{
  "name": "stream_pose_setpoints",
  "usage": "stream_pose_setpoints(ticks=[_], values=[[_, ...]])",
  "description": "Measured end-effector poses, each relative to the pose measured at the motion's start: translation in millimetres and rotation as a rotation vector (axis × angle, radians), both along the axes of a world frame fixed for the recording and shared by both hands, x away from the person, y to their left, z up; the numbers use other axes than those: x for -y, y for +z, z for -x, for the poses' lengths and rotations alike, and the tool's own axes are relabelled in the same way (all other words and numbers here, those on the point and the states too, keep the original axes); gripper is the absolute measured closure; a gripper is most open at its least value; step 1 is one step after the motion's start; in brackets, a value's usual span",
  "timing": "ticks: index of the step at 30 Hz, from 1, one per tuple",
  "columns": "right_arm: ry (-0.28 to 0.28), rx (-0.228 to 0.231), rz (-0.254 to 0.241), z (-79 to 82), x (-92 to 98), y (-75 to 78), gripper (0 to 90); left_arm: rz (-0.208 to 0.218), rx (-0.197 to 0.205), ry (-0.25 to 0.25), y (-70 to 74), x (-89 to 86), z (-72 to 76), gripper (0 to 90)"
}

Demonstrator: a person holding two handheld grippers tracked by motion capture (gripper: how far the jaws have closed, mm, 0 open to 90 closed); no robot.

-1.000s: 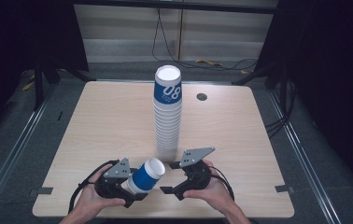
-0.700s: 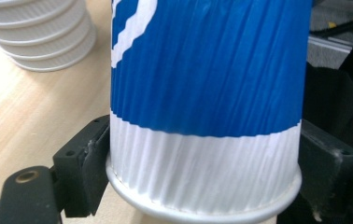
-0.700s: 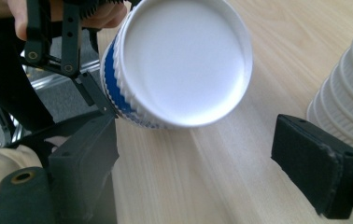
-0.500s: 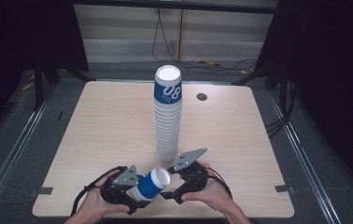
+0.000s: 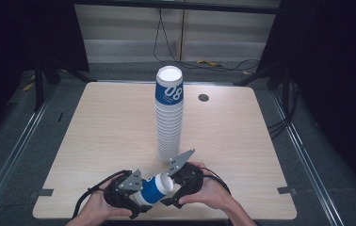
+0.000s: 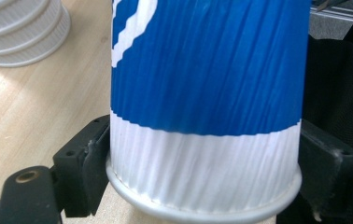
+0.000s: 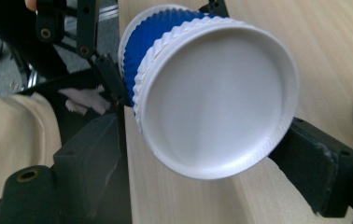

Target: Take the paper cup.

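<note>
The pale wood counter (image 5: pixel 110 127) stands on grey floor in a dark-curtained room, with a tall cup stack (image 5: pixel 169 115) mid-counter. Since a second ago both hands have slid nearer the front edge. The blue-and-white cup (image 5: pixel 155 188) lies sideways between them, one end toward each; left tongs (image 5: pixel 136 200) clench it, while right tongs (image 5: pixel 176 181) flank its white end, contact unclear.

Both tongs are black. The left tongs (image 5: pixel 136 200) and right tongs (image 5: pixel 178 181) each carry a grey three-cornered plate on top, and black cables loop from them over the worktop (image 5: pixel 101 127). Blocky matte jaws show scuffed edges and small round screw holes. Forearms are bare, no sleeves.
</note>
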State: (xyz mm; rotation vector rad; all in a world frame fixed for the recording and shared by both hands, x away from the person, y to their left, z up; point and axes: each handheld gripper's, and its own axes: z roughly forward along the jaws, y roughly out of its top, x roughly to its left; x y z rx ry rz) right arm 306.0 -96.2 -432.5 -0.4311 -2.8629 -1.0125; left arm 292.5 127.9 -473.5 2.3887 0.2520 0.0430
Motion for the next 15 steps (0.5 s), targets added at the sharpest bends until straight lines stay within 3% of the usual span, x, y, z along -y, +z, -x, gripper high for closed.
stream_pose_setpoints(ticks=[4, 9, 15], values=[[0.027, -0.012, 0.027, -2.9, -3.4, 0.1, 17.1, -0.003, -0.004, -0.007, -0.7, 0.7, 0.5, 16.4], [0.042, -0.022, 0.029, -4.7, -6.1, -0.9, 17.3, -0.018, 0.002, -0.02, -0.2, 1.3, 0.9, 16.4], [0.053, -0.031, 0.017, -6.6, -9.2, 1.8, 17.5, -0.005, 0.013, -0.011, 4.1, -3.4, -1.0, 16.4]])
